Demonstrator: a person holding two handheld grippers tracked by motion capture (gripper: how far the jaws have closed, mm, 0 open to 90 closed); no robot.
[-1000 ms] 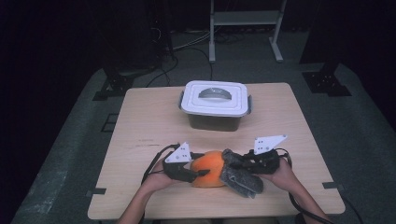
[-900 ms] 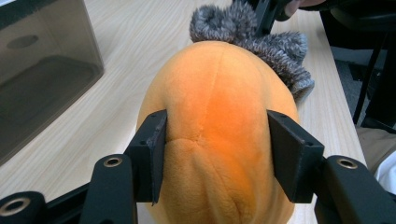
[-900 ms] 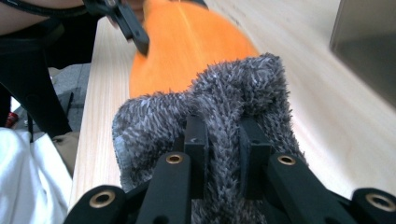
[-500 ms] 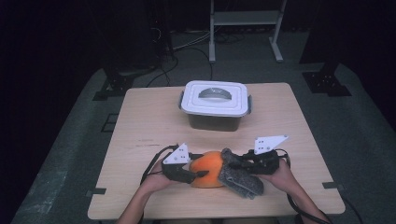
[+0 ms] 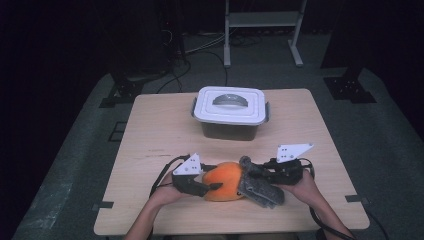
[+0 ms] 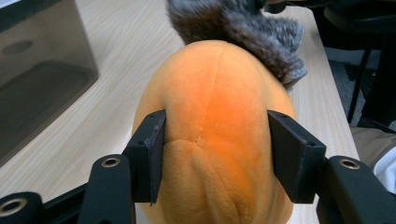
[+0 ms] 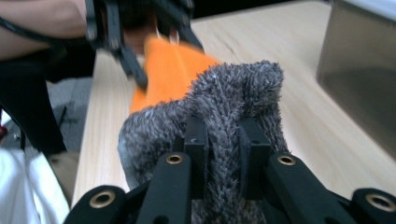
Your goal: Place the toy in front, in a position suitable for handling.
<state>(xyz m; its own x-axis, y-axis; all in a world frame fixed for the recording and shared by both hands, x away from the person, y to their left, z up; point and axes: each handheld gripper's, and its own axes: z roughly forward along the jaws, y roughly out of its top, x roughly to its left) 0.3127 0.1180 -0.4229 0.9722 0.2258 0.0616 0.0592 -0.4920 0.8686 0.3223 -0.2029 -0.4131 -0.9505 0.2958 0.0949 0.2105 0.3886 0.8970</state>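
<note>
Left tool (image 6: 215,140) clamps orange plush (image 6: 219,116); right tool (image 7: 223,140) pinches its grey fur (image 7: 233,88).

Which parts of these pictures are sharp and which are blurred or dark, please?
High view: the table is lit, the surrounding floor dark, detail soft. Left gripper view: the orange plush between the jaws is sharp; the container is slightly soft. Right gripper view: the grey furry cloth is fairly sharp; the left gripper beyond is blurred.

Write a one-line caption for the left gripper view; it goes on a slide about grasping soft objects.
Left tool squeezing an orange plush toy between its pads, grey fuzzy cloth draped over the toy's far end.
</note>
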